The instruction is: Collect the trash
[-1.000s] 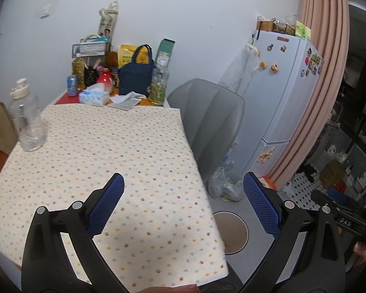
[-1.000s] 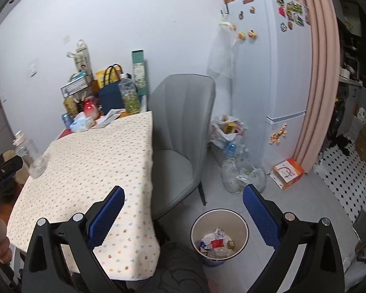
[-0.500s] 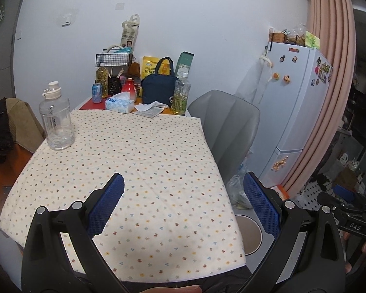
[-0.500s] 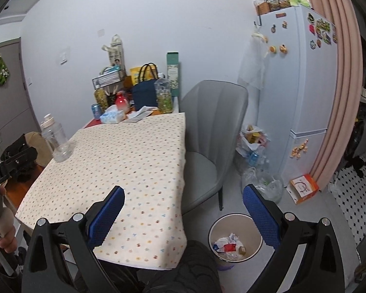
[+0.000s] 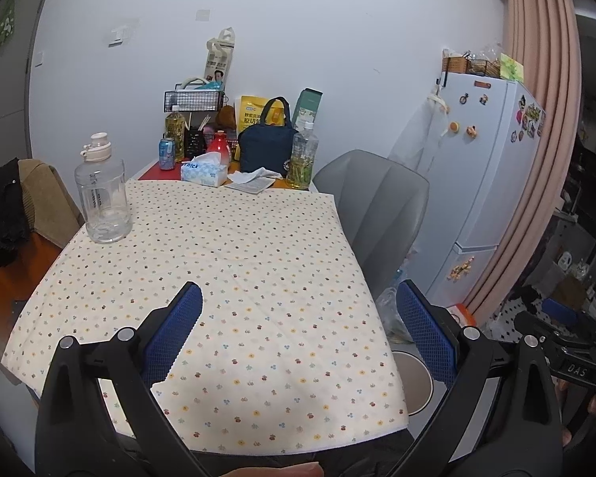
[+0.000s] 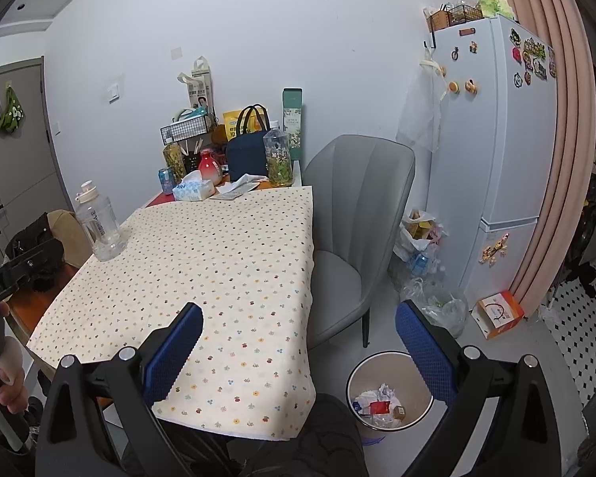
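Left wrist view: my left gripper [image 5: 298, 318] hangs over the near edge of the table, jaws wide apart with nothing between them; the spotted tablecloth [image 5: 226, 278] is bare across the middle; a clear water jug [image 5: 101, 194] stands at the far left edge; past the cloth at the far end there's a tissue box [image 5: 203, 171], a blue can [image 5: 166, 154], a navy lunch bag [image 5: 267, 147] and a bottle of greenish drink [image 5: 304, 159], all packed close together; the grey chair [image 5: 377, 210] is tucked in on the right side of the table; the bin only shows as a bit of rim [image 5: 417, 381] down on the floor at the near right, half hidden by the table edge and my right finger; the white fridge [image 5: 484, 183] stands further right by the pink curtain [image 5: 544, 119].

Right wrist view: my right gripper [image 6: 298, 318] is spread open too, holding nothing; here the trash bin [image 6: 389, 389] is clear, on the floor at the near right, just beside the table corner and in front of the chair [image 6: 357, 214]; crumpled paper and wrappers [image 6: 377, 403] sit inside it; plastic bags of stuff [image 6: 429, 262] lie on the floor between chair and fridge [image 6: 492, 151]; an orange and white box [image 6: 498, 314] lies near the curtain; my other hand [image 6: 8, 381] shows at the far left edge, gripping its handle.
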`<move>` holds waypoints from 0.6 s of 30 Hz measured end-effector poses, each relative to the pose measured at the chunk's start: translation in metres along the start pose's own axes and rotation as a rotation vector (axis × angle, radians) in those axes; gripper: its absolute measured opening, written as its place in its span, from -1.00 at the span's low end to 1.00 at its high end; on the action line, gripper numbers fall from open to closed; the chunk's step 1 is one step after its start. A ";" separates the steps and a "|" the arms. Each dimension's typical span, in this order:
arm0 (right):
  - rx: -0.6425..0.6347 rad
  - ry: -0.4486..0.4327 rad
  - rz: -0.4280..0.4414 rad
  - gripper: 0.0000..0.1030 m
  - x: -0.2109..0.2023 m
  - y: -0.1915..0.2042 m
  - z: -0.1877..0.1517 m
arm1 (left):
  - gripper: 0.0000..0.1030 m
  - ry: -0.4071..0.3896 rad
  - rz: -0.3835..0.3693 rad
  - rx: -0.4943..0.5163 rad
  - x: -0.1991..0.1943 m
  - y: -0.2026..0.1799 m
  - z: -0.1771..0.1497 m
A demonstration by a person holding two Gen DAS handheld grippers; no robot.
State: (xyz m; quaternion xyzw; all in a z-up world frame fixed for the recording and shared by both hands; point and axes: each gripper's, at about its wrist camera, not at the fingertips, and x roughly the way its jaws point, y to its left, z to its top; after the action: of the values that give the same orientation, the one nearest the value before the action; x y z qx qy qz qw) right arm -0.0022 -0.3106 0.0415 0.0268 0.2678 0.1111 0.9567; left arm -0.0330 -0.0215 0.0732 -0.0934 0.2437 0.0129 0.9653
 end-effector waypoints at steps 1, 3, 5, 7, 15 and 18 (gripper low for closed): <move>0.001 0.002 -0.001 0.85 0.000 0.000 0.000 | 0.88 0.001 -0.002 -0.002 -0.001 0.000 -0.001; 0.006 0.009 0.003 0.85 0.001 0.000 -0.001 | 0.88 0.000 -0.009 -0.012 -0.003 0.002 -0.002; 0.009 0.013 0.011 0.85 0.001 0.001 -0.001 | 0.88 -0.007 -0.008 -0.022 -0.006 0.004 -0.004; 0.006 0.016 0.013 0.85 0.001 0.002 -0.002 | 0.88 -0.008 -0.005 -0.024 -0.007 0.006 -0.005; 0.028 0.010 0.021 0.85 0.001 0.002 -0.006 | 0.88 -0.005 -0.004 -0.023 -0.009 0.008 -0.006; 0.024 0.008 0.020 0.85 0.000 0.003 -0.007 | 0.88 -0.005 -0.004 -0.020 -0.009 0.008 -0.007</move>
State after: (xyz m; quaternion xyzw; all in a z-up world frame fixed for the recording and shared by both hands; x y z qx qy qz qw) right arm -0.0062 -0.3079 0.0358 0.0406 0.2729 0.1177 0.9540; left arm -0.0453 -0.0146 0.0699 -0.1038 0.2411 0.0135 0.9648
